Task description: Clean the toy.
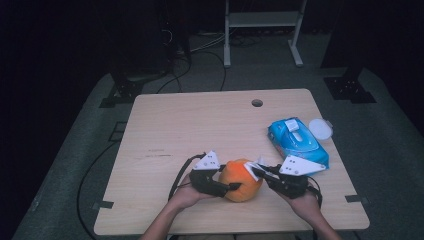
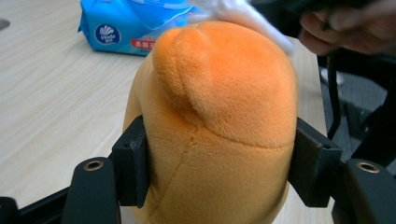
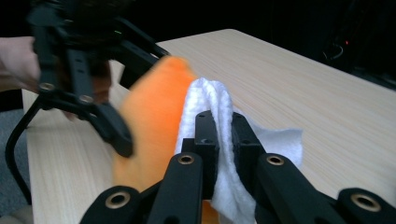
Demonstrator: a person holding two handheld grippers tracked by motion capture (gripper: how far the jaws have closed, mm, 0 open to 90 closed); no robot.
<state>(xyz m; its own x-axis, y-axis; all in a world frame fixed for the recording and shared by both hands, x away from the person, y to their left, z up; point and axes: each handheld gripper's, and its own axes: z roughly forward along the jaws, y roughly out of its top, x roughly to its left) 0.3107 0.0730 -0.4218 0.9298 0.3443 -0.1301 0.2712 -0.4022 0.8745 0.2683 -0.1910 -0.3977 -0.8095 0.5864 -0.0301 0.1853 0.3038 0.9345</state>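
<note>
A: The round orange plush toy (image 2: 219, 116) looks soft and fuzzy, with a stitched seam. The folded white wipe (image 3: 219, 116) is a quilted, matt cloth.

B: The pale wooden table (image 1: 190, 125) is smooth and matt; the blue plastic wipes pack (image 1: 295, 140) is glossy.

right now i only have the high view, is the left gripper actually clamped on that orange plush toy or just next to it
Observer: Clamped. In the left gripper view, both pads of the left gripper press into the sides of the orange plush toy.
Operator: and the right one, what's that white bit
Observer: The right gripper is shut on a folded white wipe held against the toy.
Operator: anything printed on the blue pack
Observer: The blue plastic wipes pack carries a round blue logo and a red strip.
</note>
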